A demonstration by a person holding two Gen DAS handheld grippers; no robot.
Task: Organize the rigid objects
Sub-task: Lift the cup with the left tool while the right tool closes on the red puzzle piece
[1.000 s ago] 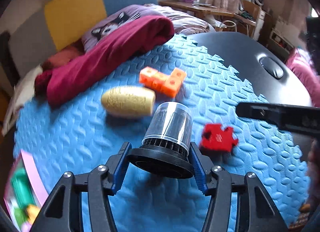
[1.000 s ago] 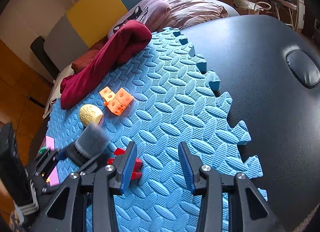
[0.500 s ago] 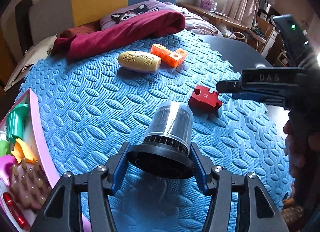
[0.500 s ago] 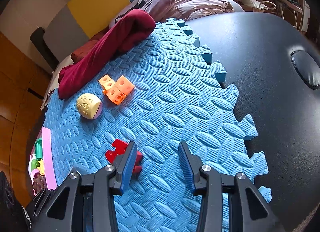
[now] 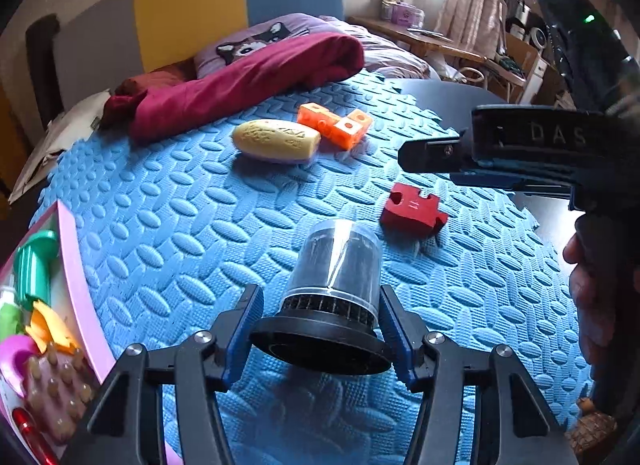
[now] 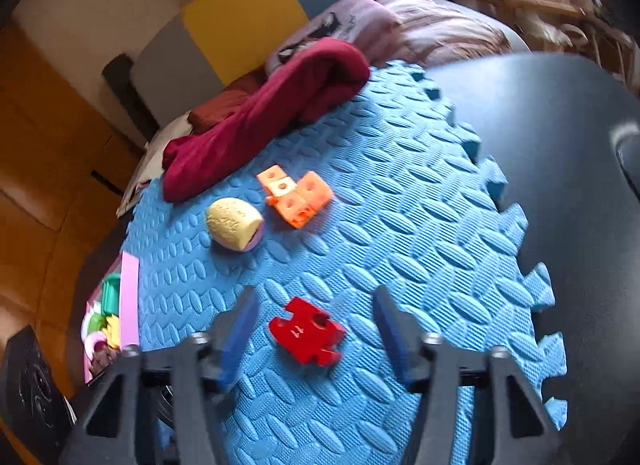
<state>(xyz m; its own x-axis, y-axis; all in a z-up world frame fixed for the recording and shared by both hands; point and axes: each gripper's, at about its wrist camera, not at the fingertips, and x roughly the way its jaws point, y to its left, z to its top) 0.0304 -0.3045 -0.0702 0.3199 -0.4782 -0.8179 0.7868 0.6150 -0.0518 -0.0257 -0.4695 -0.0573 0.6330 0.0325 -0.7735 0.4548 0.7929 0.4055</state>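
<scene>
Clear plastic over a black ribbed base: the small cylindrical container (image 5: 334, 289) sits clamped at its flange between the left gripper's (image 5: 320, 335) blue fingers, above the blue foam mat (image 5: 168, 201); ahead and right of them lies the red puzzle-shaped block (image 5: 412, 211); beyond, the yellow textured oval toy (image 5: 276, 140) and orange linked cubes (image 5: 334, 125). From the right wrist, the right gripper (image 6: 314, 339) stands wide open and holds nothing; the red puzzle-shaped block (image 6: 306, 331) lies between its fingertips; the yellow textured oval toy (image 6: 234, 223) lies farther ahead, left.

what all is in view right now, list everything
clear cup with black base: 1, clear and black, held over blue mat
red puzzle piece: 1, red, on mat between right fingers
orange cube block: 1, orange, far part of mat
yellow textured toy: 1, pale yellow, beside orange block
foam mat: 1, blue, on black table
maroon cloth: 1, mat's far edge
pink tray: 1, holding toys, mat's left edge
left hand-held gripper: shut on cup
right hand-held gripper: open
</scene>
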